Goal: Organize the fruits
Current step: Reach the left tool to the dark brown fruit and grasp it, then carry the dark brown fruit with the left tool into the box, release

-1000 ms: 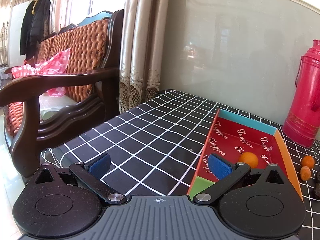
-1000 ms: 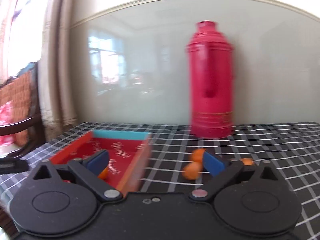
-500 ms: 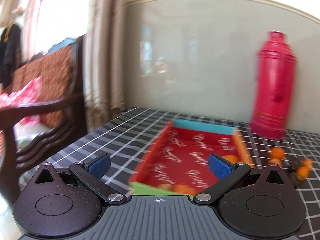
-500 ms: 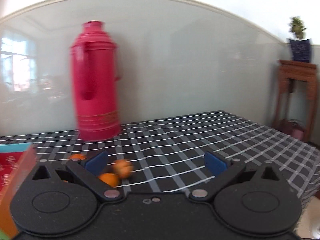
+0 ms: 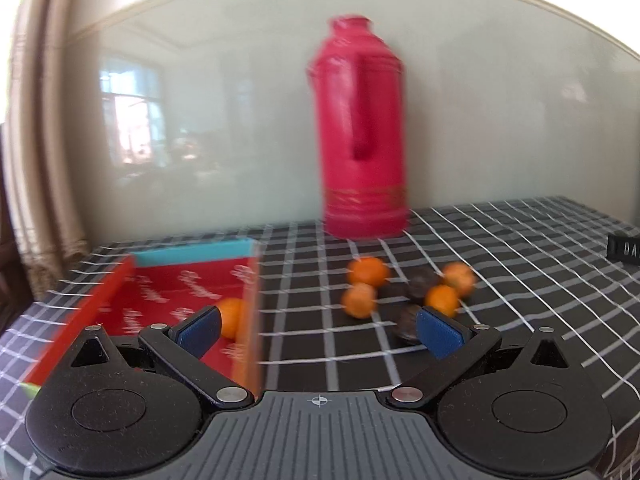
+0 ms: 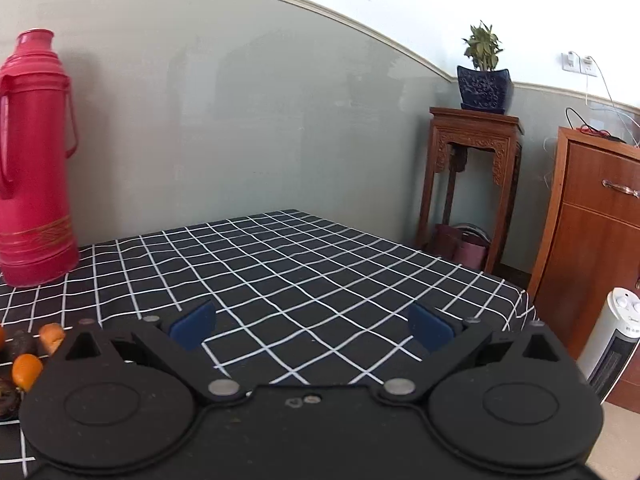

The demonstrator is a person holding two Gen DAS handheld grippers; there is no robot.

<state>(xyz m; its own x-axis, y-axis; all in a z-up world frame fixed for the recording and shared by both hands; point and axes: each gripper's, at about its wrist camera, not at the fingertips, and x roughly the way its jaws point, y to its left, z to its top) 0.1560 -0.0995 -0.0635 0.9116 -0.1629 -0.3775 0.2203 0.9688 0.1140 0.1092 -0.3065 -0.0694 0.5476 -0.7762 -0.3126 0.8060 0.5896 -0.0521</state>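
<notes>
Left gripper hovers low over the checked surface with its blue pads spread wide and nothing between them; in its own view the loose fruit sits just ahead, in the centre-right of the frame: four small oranges mixed with a few dark round fruits, the nearest dark one partly behind the right-hand pad. At lower left of that frame lies the red tray, one orange in the tray already against its near-right wall. The cluster is roundish, with no long axis to line up on. Right gripper is likewise spread and empty, but it faces bare checked cloth toward the cabinet, and the fruit shows only at the lower left edge of its frame, beside the red thermos. By my judgement the left one is nearer and better aimed: a short push forward and slightly right should bring a fruit between its pads
</notes>
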